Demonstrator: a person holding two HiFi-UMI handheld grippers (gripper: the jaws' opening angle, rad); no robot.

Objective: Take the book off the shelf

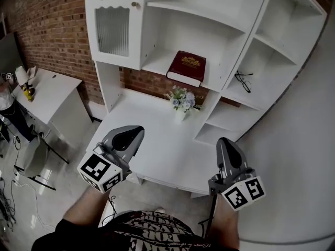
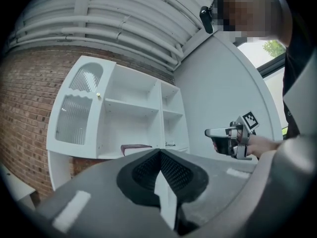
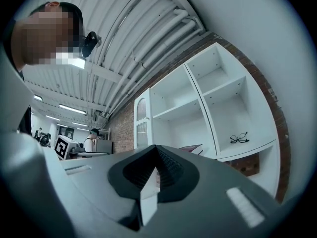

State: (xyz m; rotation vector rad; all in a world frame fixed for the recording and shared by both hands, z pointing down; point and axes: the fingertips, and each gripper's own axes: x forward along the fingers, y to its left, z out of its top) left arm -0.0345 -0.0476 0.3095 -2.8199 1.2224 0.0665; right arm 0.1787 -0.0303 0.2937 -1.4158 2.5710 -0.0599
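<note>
With both claws pinched shut and empty, I see the book [image 1: 186, 67] lying flat on the middle shelf [image 1: 155, 64], well ahead at 1 o'clock from my left gripper [image 1: 131, 133] and 11 o'clock from my right gripper [image 1: 226, 143], neither clearly nearer.

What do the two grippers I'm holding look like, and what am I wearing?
The left gripper and the right gripper have smooth grey shells that taper towards the fingers, whose inner faces are dark and ribbed. Each carries a white cube printed with black square markers at its rear. The garment is dark with a pale zigzag pattern.
</note>
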